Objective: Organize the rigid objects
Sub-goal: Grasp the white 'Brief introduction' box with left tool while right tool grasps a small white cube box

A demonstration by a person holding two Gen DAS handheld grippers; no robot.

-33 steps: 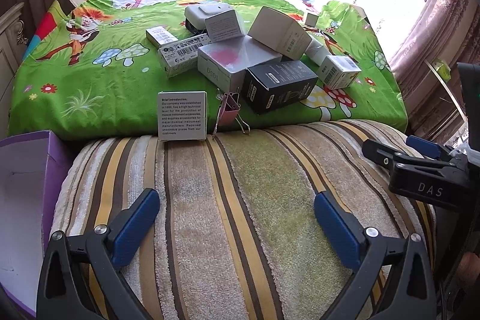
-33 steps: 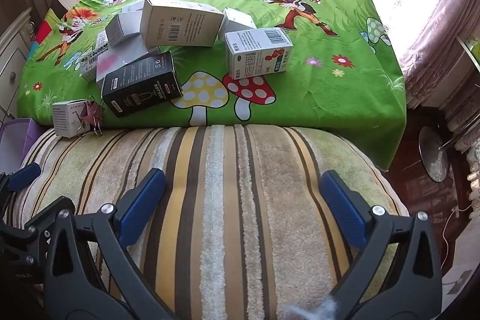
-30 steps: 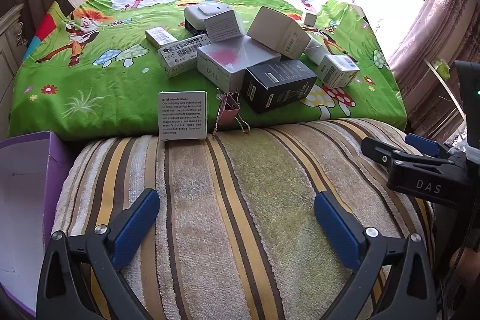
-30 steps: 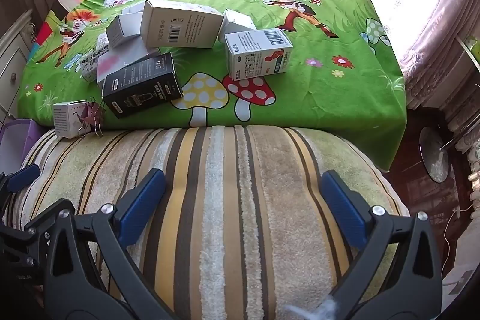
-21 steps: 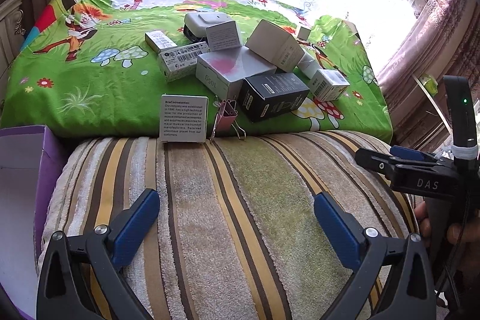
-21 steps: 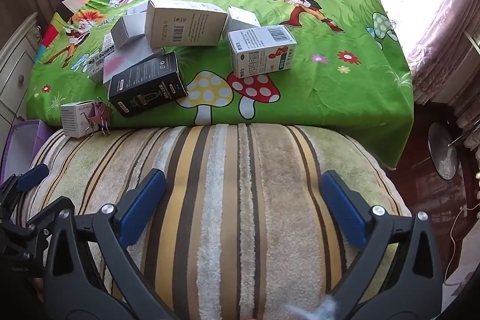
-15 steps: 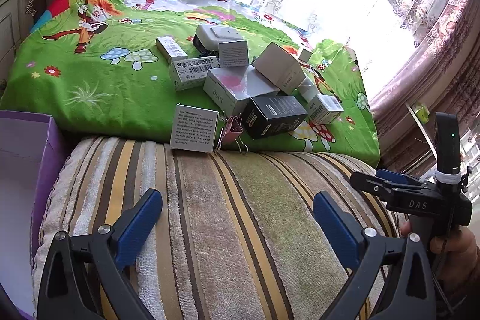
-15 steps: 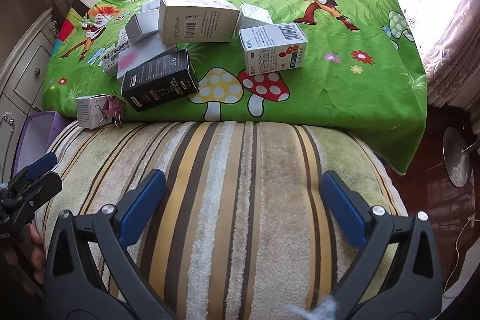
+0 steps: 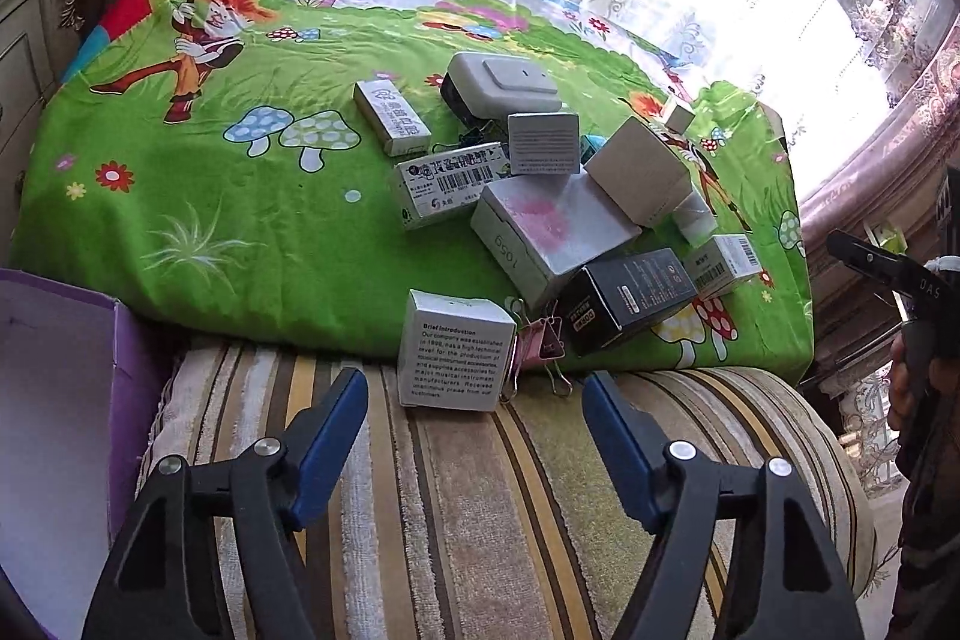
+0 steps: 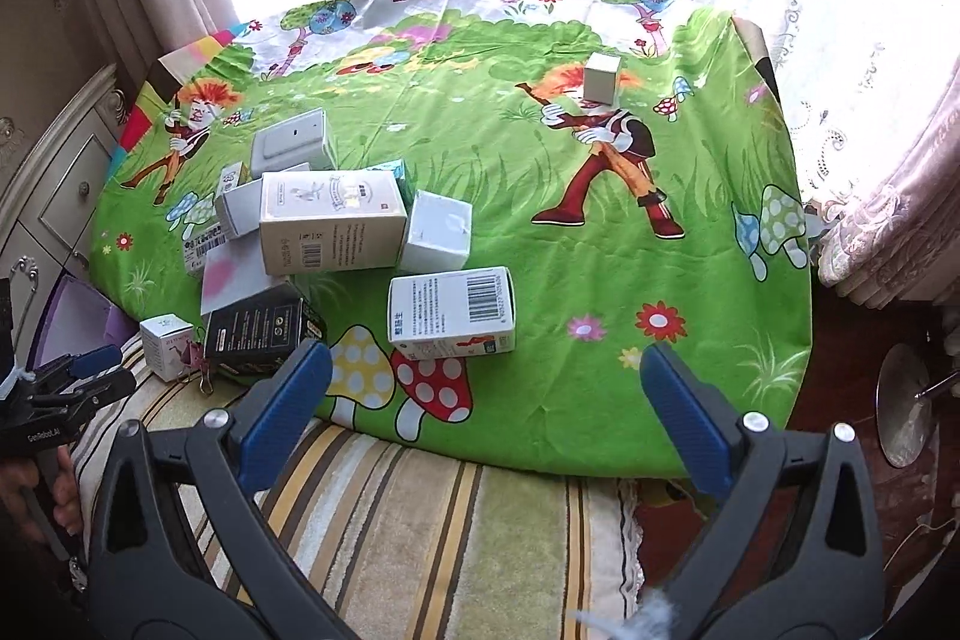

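A heap of small cartons lies on the green cartoon cloth (image 9: 240,232). A small white box with printed text (image 9: 456,358) stands at the cloth's near edge, and a pink binder clip (image 9: 543,340) and a black box (image 9: 624,298) sit beside it. My left gripper (image 9: 472,388) hovers over the striped cushion. Its jaws are closing, and the white text box sits between the fingertips with the pads clear of it. My right gripper (image 10: 483,361) is open and empty, just short of a white barcode box (image 10: 450,313). A large beige box (image 10: 330,226) tops the heap.
A purple open box (image 9: 54,400) stands left of the striped cushion (image 9: 480,520). A lone small box (image 10: 600,79) stands far back on the cloth. A cabinet (image 10: 54,196) is at the left, curtains and a bright window lie behind, and bare floor (image 10: 870,340) is to the right.
Both grippers have come forward toward the heap, and the right one now reaches over the cloth's edge. The left jaws have narrowed, with the white text box now between their tips.
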